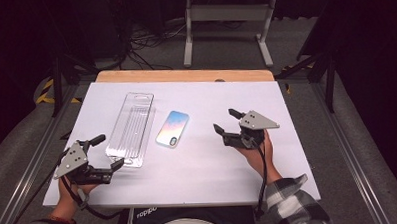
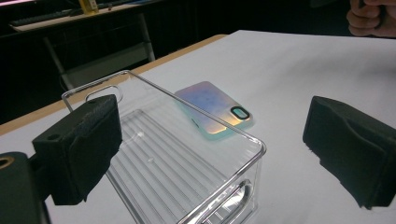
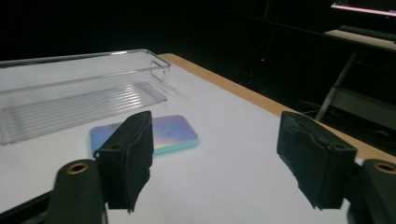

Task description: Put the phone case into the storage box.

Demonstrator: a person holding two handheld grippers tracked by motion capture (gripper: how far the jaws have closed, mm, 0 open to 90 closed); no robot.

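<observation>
A phone case with a pastel blue-to-peach back lies flat on the white table, a little left of the middle. Just to its left, apart from it by a narrow gap, stands a clear plastic tray, long and shallow, with a ribbed floor and a handle cut-out at its far end; it runs from near to far and holds nothing visible.

The right gripper hovers right of the phone case, well apart from it, its jaws pointing left toward the case. In the right gripper view the two black pads stand wide apart with bare table between them, the case lying farther off behind the left pad and the tray beyond that. The jaws are released and grasp nothing.

The left gripper sits at the near left of the table, near the tray's near end. In the left gripper view its jaws are spread wide, and the tray's near corner lies between them without either pad touching it; the case shows past the tray's rim. These jaws are released too. The person's right hand shows at the far corner of that view.
</observation>
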